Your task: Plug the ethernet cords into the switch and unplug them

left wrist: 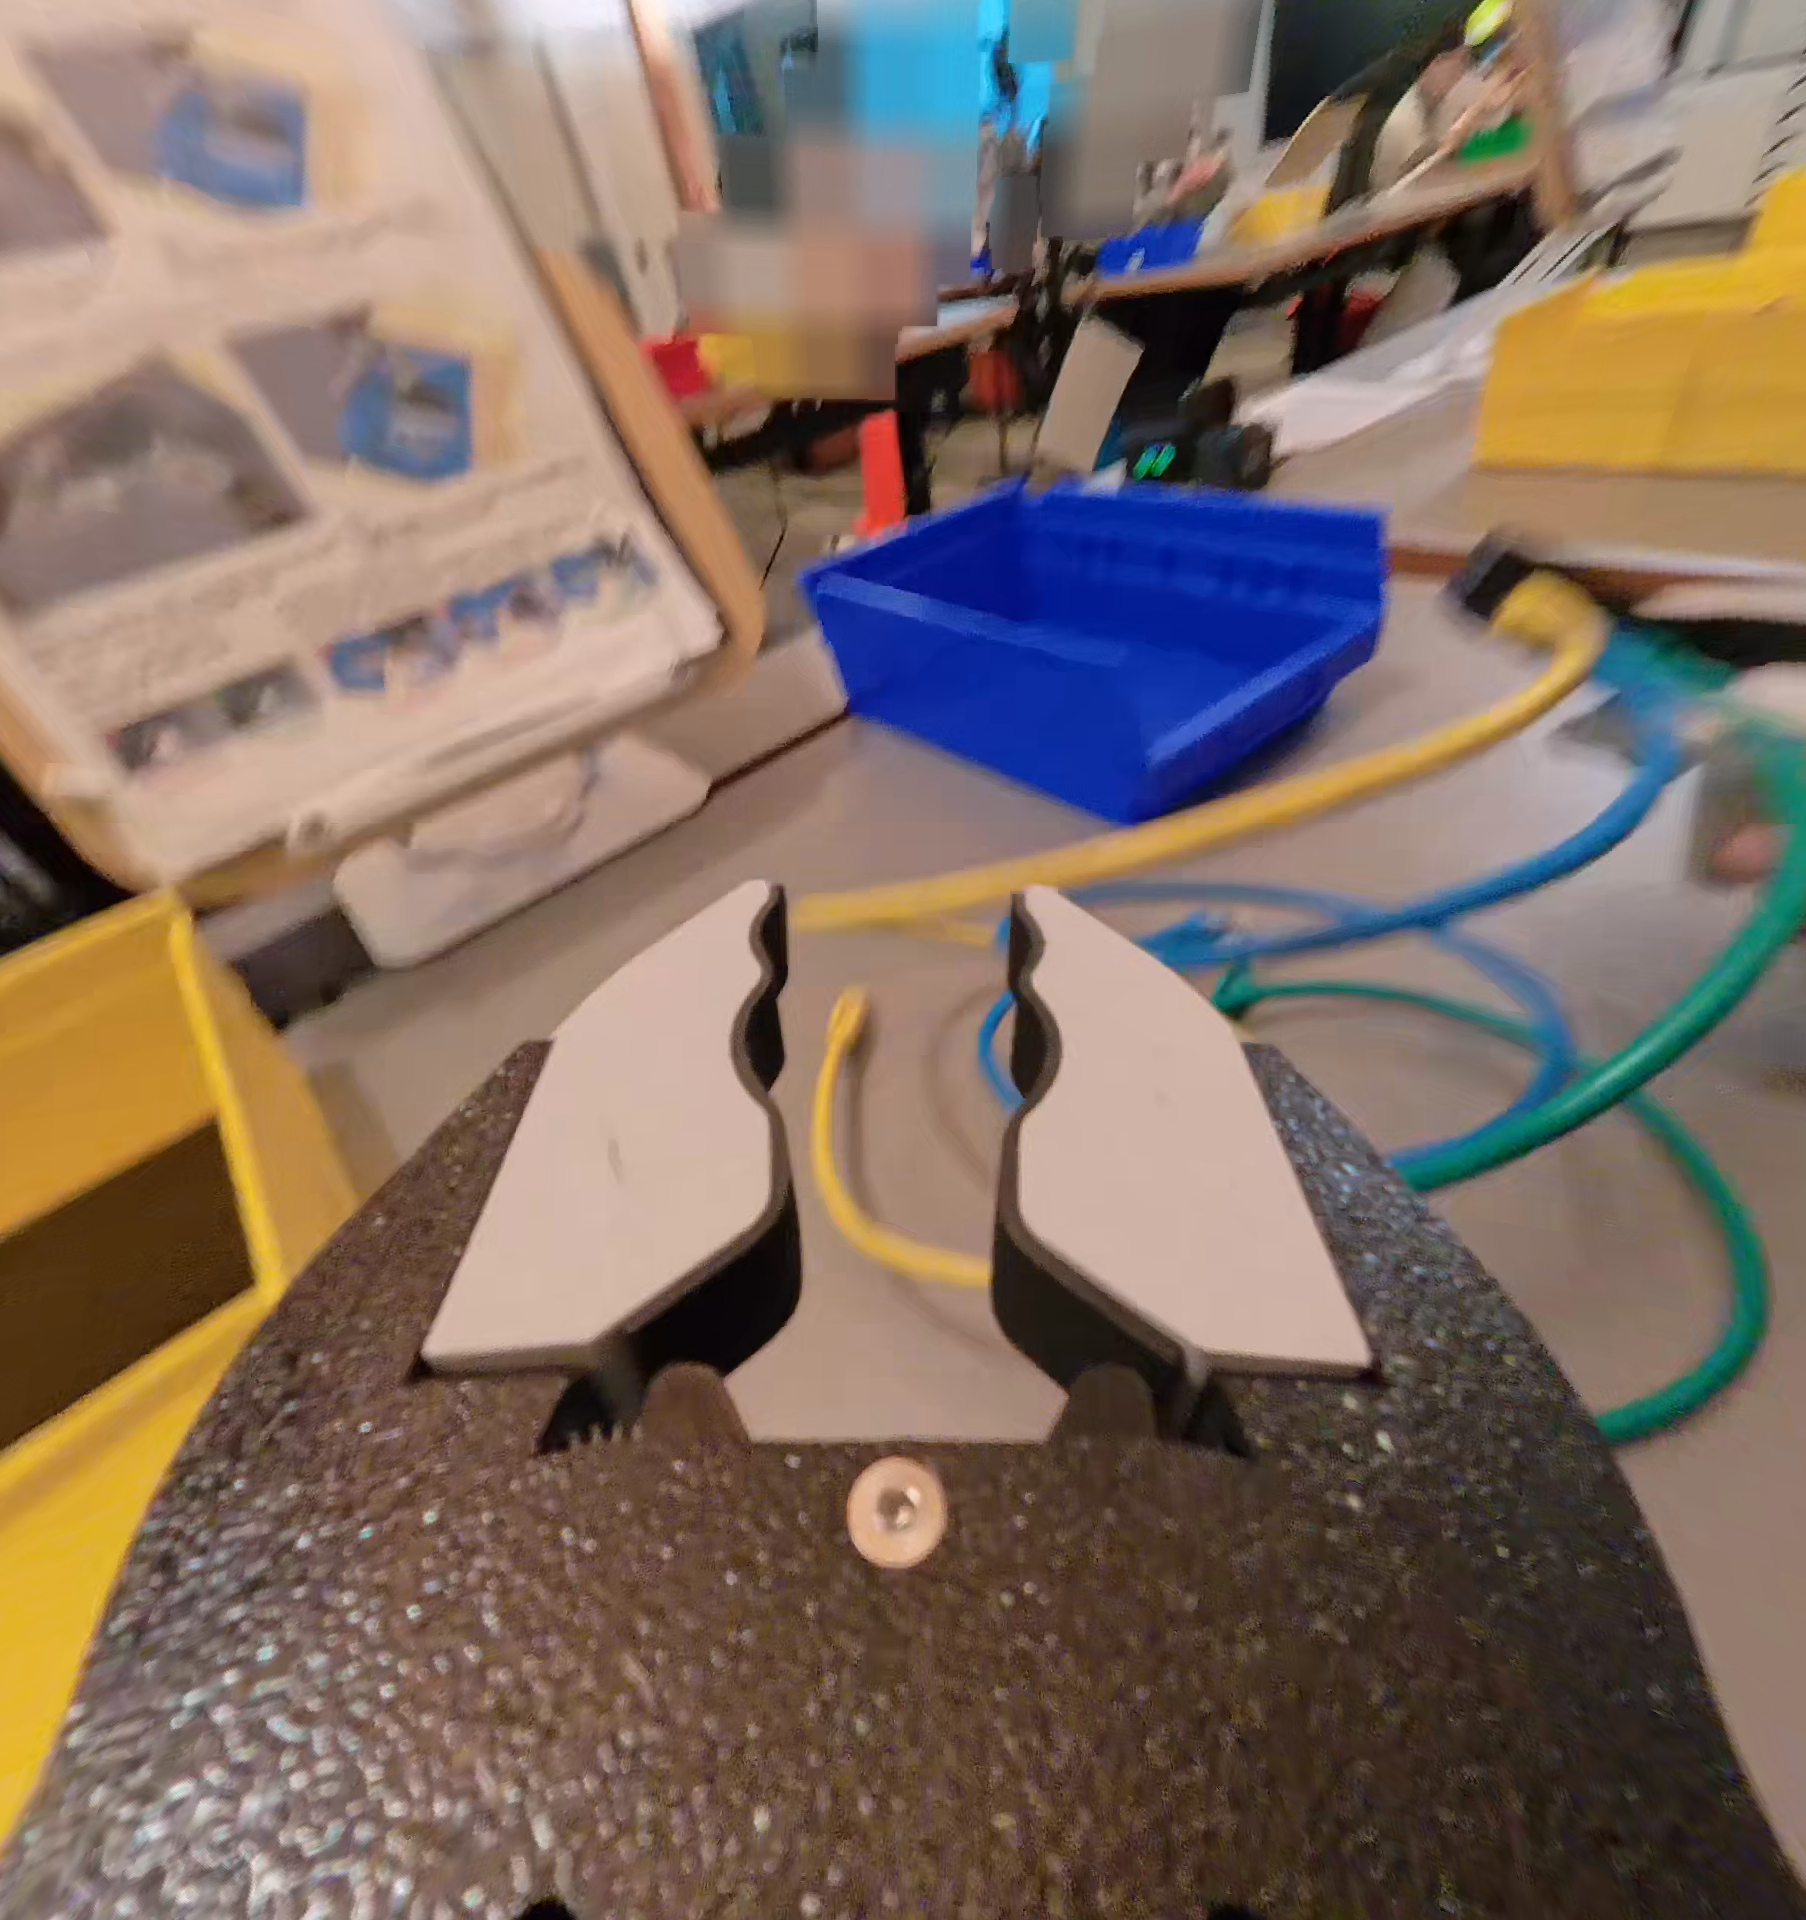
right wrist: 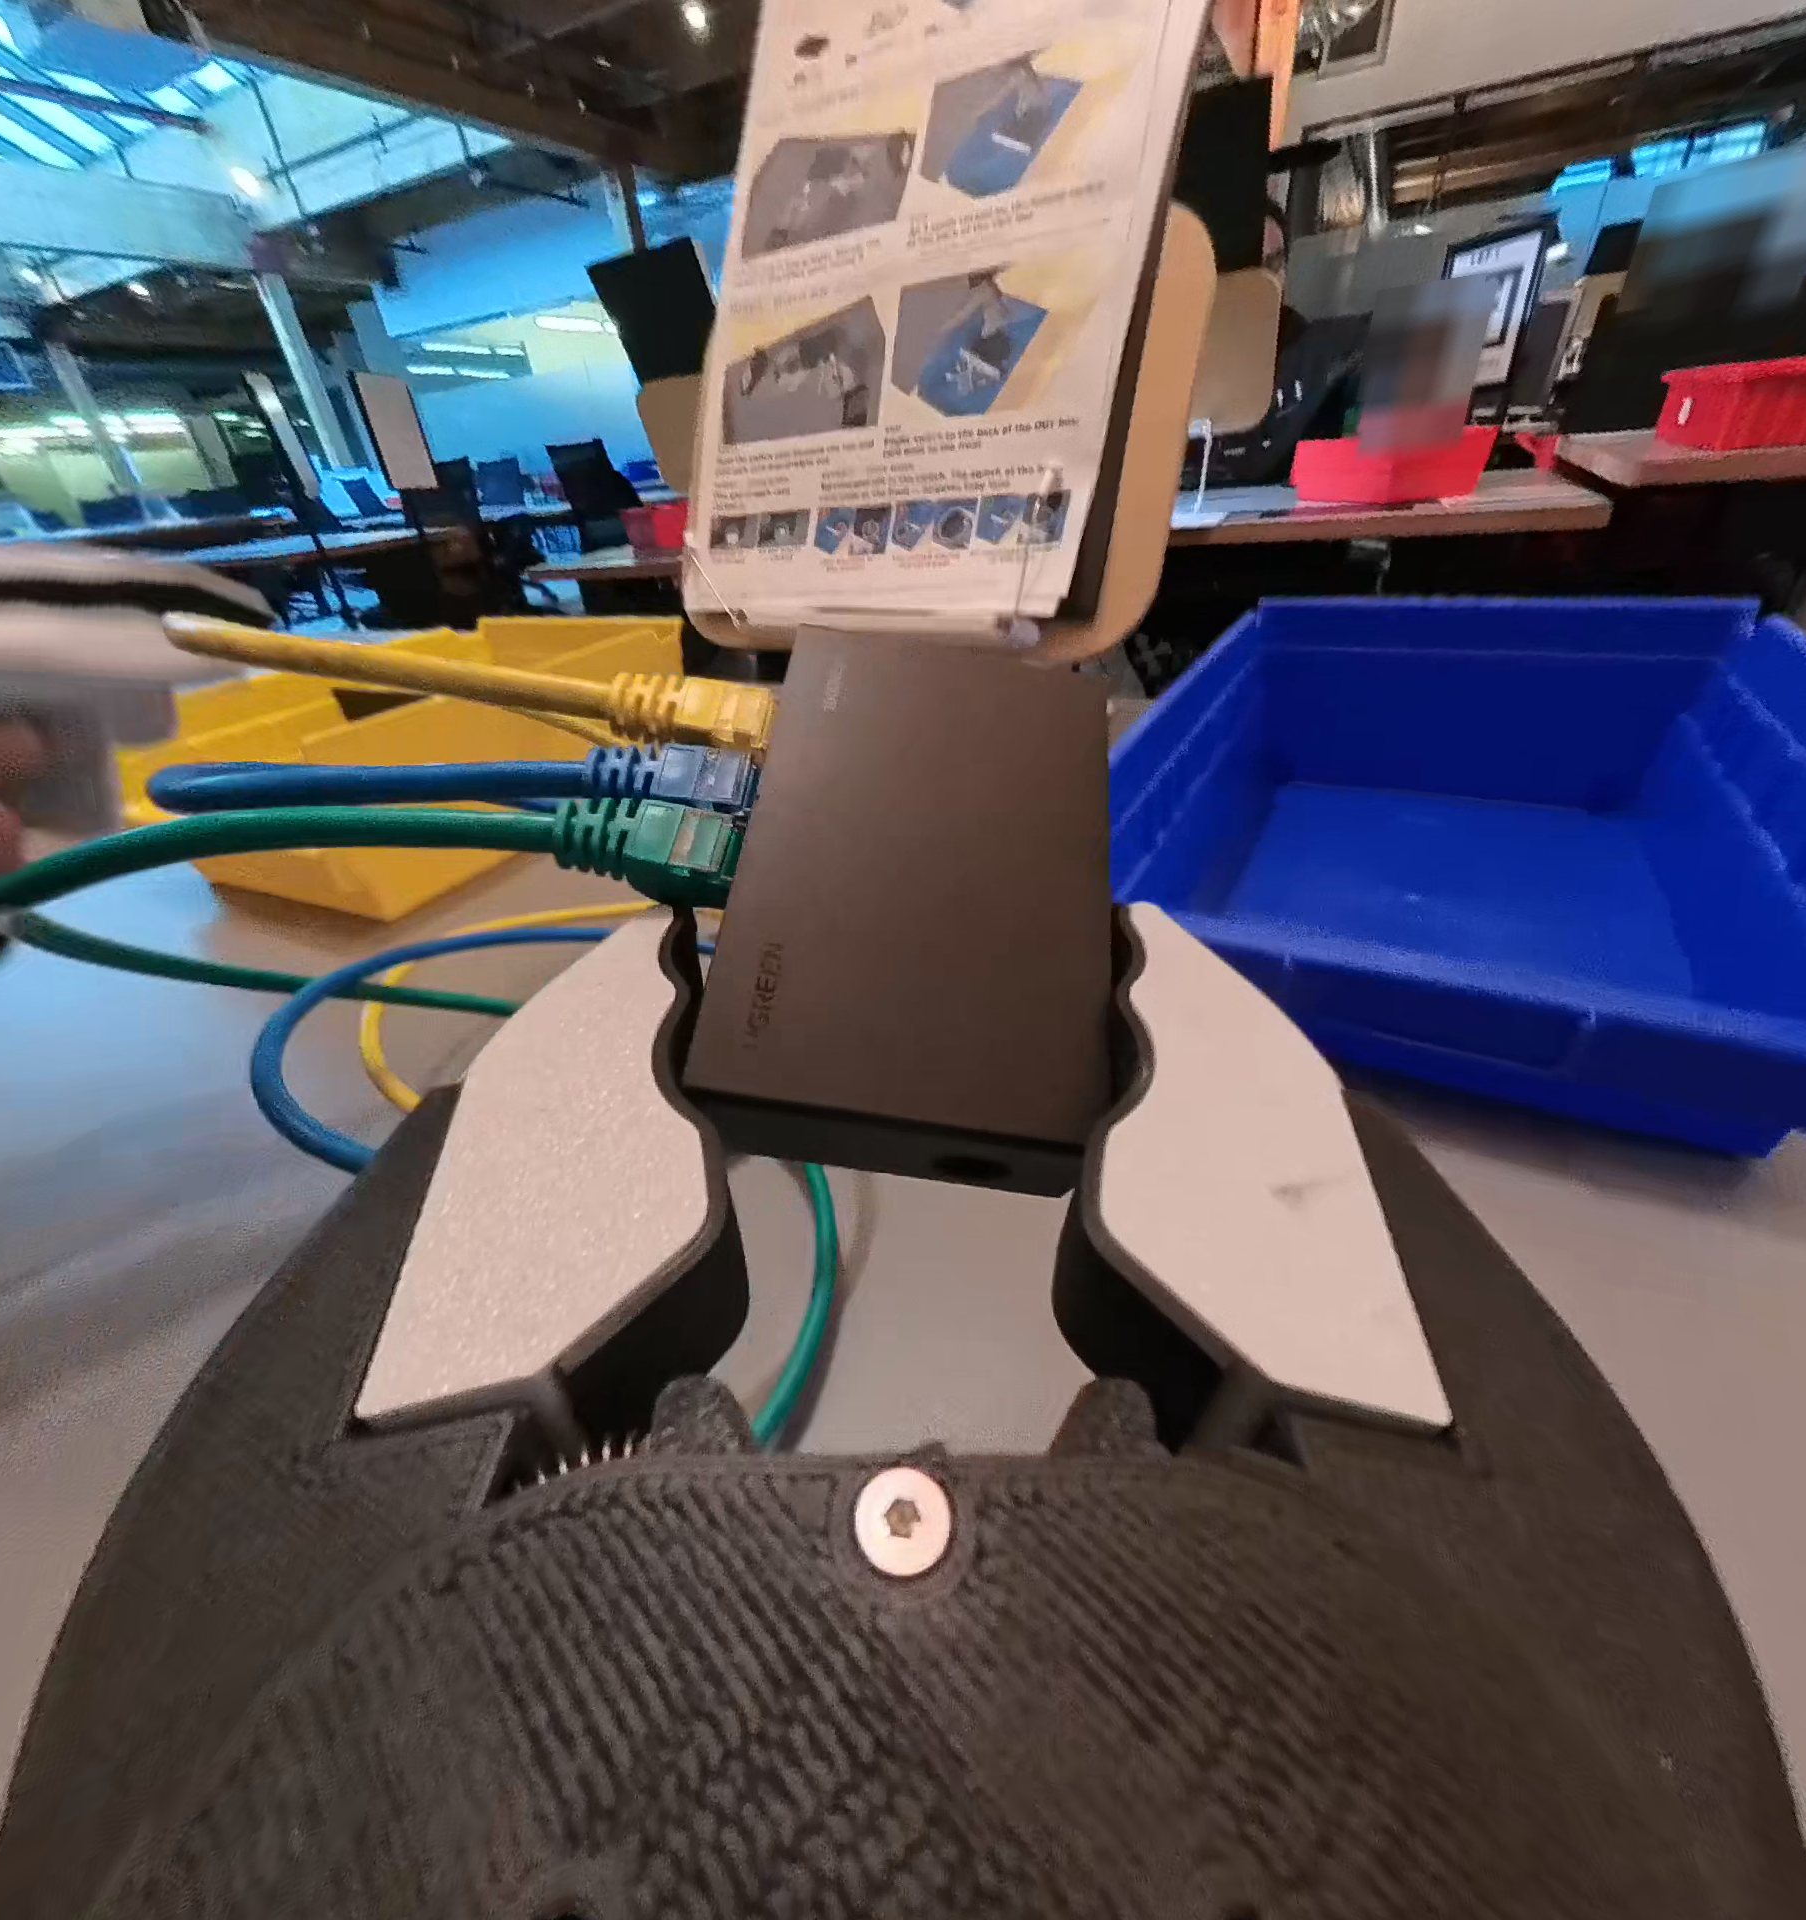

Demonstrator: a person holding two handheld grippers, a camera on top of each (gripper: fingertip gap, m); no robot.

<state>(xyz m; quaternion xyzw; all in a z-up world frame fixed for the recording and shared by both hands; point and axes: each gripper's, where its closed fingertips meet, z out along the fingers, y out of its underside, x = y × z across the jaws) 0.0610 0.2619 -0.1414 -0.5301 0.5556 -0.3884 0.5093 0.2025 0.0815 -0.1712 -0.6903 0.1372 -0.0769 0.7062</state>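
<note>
While my right tongs point(right wrist: 904, 1023) clamp the black switch point(right wrist: 920, 894), 3 cords sit plugged in: yellow point(right wrist: 691, 707), blue point(right wrist: 670, 774), green point(right wrist: 660, 847). Left tongs point(left wrist: 894, 971): apart, seemingly empty, over the tabletop point(left wrist: 982, 810).

flat black matt plastic switch point(right wrist: 909, 894) | smooth rubbery yellow point(right wrist: 411, 665), blue point(right wrist: 379, 784) and green cords point(right wrist: 286, 831) | glossy blue plastic bin point(right wrist: 1481, 894) | rough black printed right gripper point(right wrist: 904, 1023), matt grey fingers point(right wrist: 556, 1164) | smooth matt grey table point(right wrist: 99, 1195)

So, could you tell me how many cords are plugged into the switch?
3, stacked on the switch's left side: yellow cord on top, blue cord in the middle, green cord lowest.
</note>
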